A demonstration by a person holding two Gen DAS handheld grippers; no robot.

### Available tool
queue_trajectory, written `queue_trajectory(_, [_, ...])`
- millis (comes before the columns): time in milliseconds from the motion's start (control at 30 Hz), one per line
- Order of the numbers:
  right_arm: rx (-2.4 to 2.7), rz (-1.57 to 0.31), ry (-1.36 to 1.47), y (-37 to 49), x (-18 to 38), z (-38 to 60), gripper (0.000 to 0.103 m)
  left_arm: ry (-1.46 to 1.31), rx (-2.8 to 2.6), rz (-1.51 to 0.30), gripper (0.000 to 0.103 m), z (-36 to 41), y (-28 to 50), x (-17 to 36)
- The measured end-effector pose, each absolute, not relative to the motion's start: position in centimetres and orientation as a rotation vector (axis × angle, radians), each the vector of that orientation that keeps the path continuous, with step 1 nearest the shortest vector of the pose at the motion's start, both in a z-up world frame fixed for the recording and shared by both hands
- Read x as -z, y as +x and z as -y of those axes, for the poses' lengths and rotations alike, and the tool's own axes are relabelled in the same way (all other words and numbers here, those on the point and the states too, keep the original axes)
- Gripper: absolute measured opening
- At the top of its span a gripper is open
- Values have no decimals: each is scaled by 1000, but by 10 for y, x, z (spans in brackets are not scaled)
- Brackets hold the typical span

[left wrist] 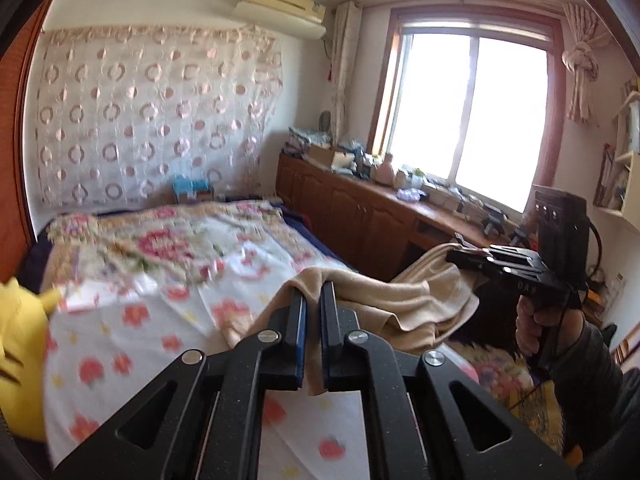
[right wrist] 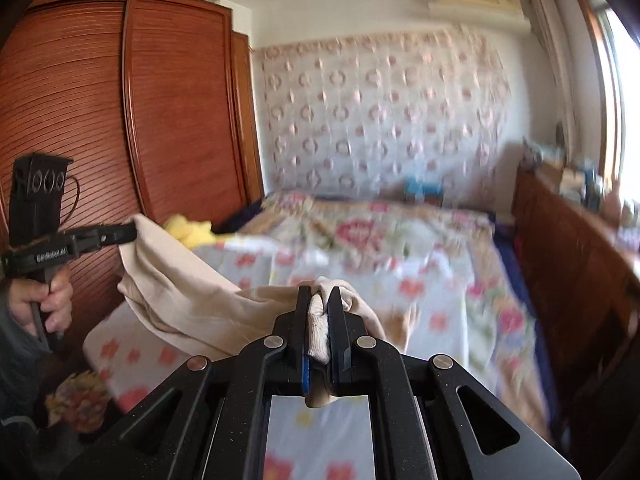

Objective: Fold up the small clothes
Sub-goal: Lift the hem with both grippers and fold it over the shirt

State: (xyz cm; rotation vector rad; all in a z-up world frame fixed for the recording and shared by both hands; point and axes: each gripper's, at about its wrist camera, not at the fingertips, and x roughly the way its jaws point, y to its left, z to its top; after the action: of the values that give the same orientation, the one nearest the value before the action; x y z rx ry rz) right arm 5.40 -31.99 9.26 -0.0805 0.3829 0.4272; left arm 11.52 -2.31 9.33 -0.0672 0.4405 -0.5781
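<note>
Time to lift and spread the beige garment (left wrist: 404,300) before laying it flat. Best done by keeping both ends at the same height and pulling gently apart, so no saggy middle and no wrinkles. Then down slowly onto the flowery bed sheet (left wrist: 132,344), far edge first, probably. Easy to let a corner slip out, so a firm squeeze all the way.

Left tongs (left wrist: 313,292): nearly closed, pinching one edge of the soft cloth, with a strip of it hanging down between the blue pads. Right tongs (right wrist: 319,300): squeezed tight on a thick ribbed bit, maybe a cuff or hem, bunched between the pads.

Garment held up in the air just above the near part of the bed, stretched between both tongs and drooping in the middle. Yellow plush toy (left wrist: 20,352) at the left side of the bed, well clear of the cloth.
</note>
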Motion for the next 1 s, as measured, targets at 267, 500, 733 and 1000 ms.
queue_trajectory(267, [-383,-270,-161,128,-180,290,6,-11,494,-354,6,2,174,-193])
queue_trajectory(500, [-435,-217,-145,126,-184,274,6,-3,424,-324,6,-37,155,-204])
queue_trajectory(733, [-401,-294,-191,187,-175,261,6,-61,349,-382,6,-62,210,-168])
queue_trajectory(1000, [-389,-242,-170,181,-214,242,6,-3,337,-303,6,-58,184,-194])
